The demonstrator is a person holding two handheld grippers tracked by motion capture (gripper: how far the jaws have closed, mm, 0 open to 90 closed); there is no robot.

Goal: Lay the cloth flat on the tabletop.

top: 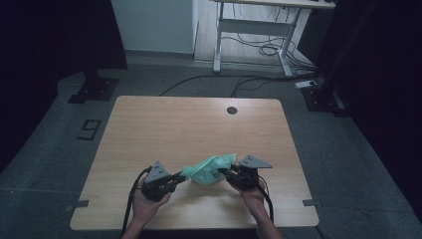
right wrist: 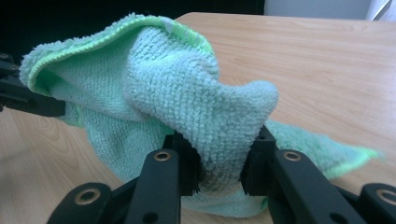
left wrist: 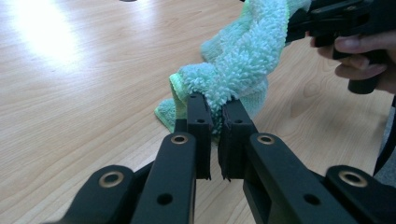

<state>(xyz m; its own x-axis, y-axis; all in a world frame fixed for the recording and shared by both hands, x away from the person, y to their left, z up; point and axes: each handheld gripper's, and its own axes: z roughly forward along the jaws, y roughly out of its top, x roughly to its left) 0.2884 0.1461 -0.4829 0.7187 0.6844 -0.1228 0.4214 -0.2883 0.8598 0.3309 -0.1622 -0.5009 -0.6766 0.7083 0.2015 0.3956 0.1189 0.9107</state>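
High view: a wooden table [top: 149,124] is seen, with a green cloth [top: 209,168] held up near its front edge. Right gripper [right wrist: 219,170]: jaws narrowed onto a thick fold. Left gripper [left wrist: 215,133]: jaws nearly closed, a cloth corner pinched.

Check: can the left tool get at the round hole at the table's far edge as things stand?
Probably not: the left tool is shut on the green cloth, which the right tool also grips; the hole lies far beyond.

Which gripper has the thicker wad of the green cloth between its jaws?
The right gripper: a fat fold of the green cloth fills its wide-set jaws. The left gripper pinches just a thin edge, jaws nearly together.
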